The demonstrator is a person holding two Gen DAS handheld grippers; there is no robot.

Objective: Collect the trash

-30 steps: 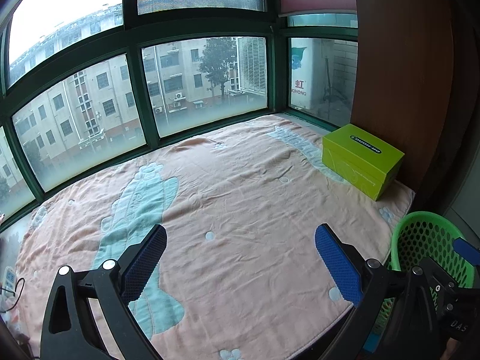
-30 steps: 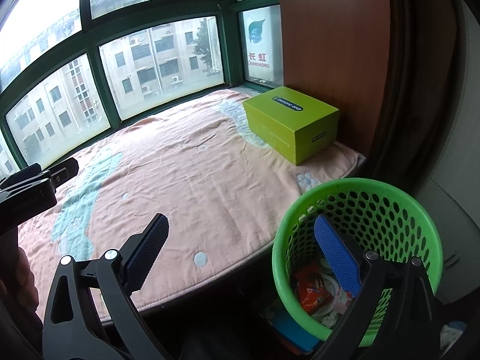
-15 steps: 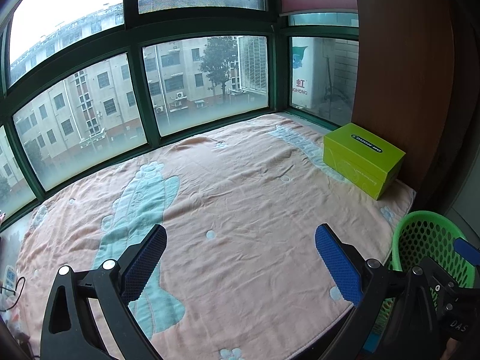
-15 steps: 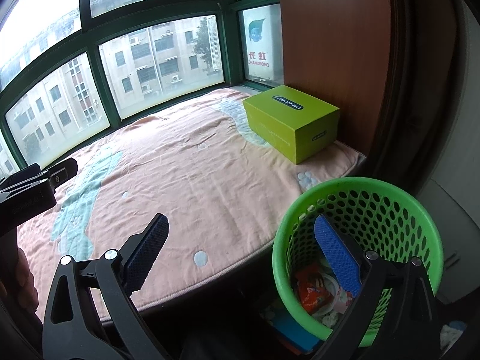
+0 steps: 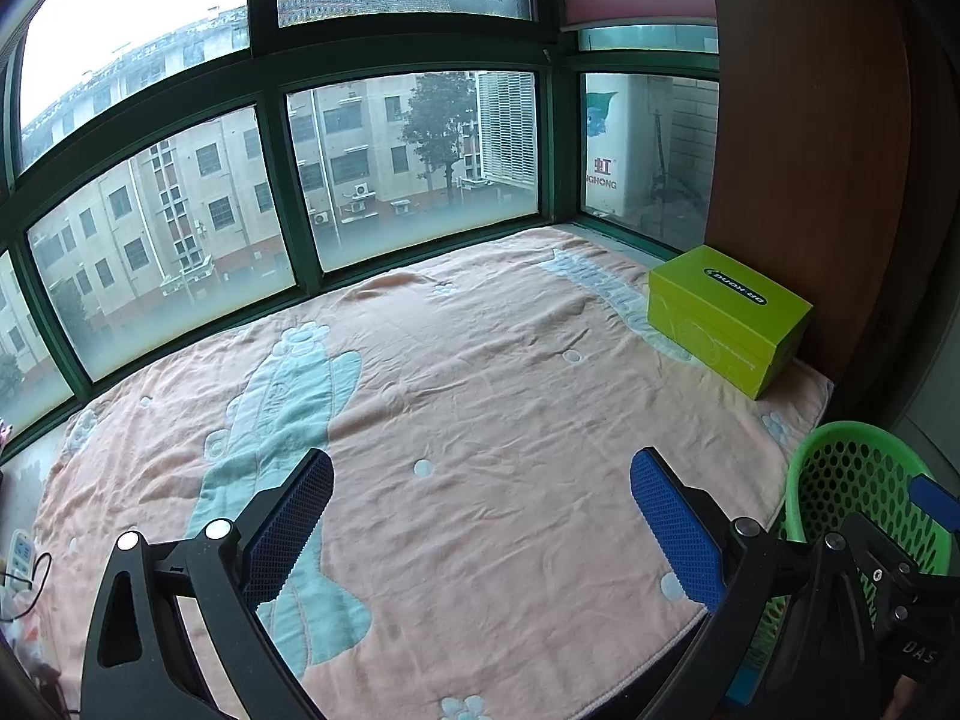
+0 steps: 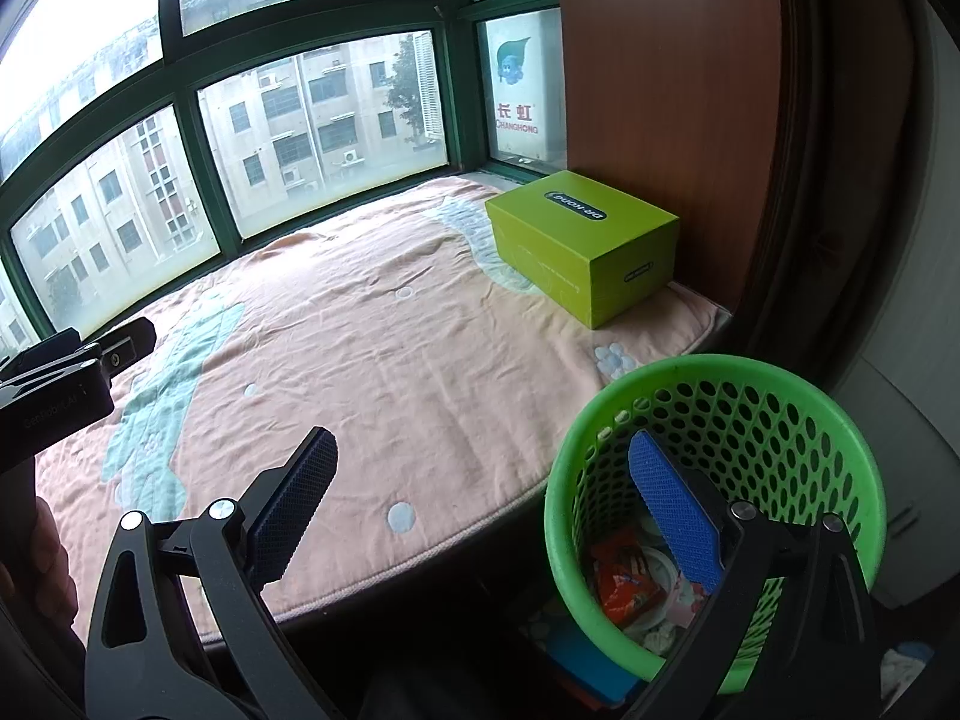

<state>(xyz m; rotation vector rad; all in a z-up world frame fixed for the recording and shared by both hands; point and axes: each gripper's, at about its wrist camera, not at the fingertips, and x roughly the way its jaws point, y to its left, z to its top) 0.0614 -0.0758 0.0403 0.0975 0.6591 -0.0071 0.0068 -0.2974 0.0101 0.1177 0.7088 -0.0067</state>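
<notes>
A green perforated waste basket (image 6: 780,414) stands beside the bay-window seat at the lower right; it also shows in the left wrist view (image 5: 852,480). Inside lie trash pieces, among them an orange-red wrapper (image 6: 624,576) and white crumpled bits. My right gripper (image 6: 480,480) is open and empty, its right finger over the basket's mouth. My left gripper (image 5: 480,498) is open and empty above the pink blanket (image 5: 480,372). No loose trash shows on the blanket.
A lime-green box (image 6: 576,246) sits on the blanket's far right by a brown wooden panel (image 6: 660,90). Green-framed windows (image 5: 270,180) curve around the back. A white remote and cable (image 5: 21,558) lie at the left edge. Blue items (image 6: 588,666) lie under the basket.
The left wrist view has shifted slightly, so the green box and basket sit a little lower and further right. The right gripper has barely moved. Both stay open.
</notes>
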